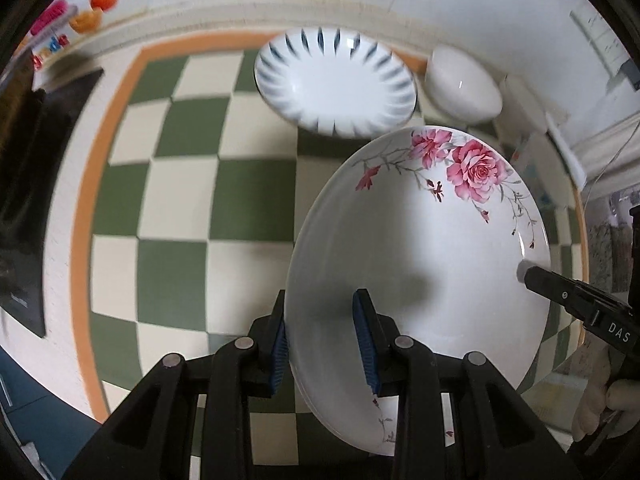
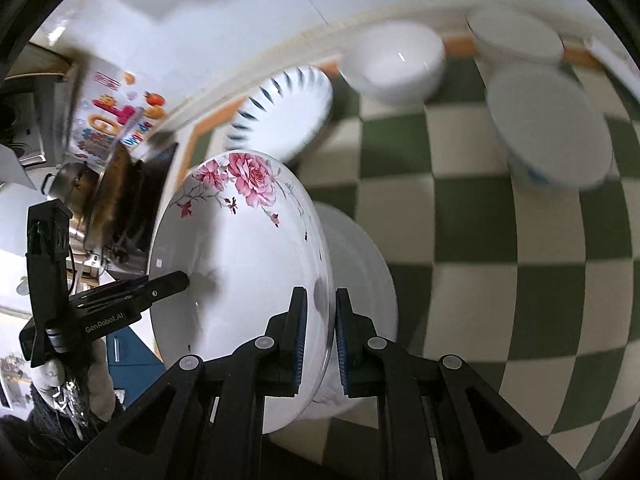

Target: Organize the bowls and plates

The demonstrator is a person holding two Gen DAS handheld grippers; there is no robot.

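I hold one rose-patterned plate [image 1: 420,264] above the desk [image 1: 176,184], gripped at opposite rim edges: my left gripper [image 1: 320,340] has its jaws narrowed onto the near rim, and my right gripper [image 2: 320,336] has its jaws pinched tight on the other side. Beyond it lies one plate with blue rim strokes [image 1: 336,84], near the orange border. I count three white bowls [image 2: 394,64] farther back; two [image 2: 548,124] sit close together on the right. The checkered cloth on the left is open, bounded by a dark slab [image 1: 36,184] at the edge.
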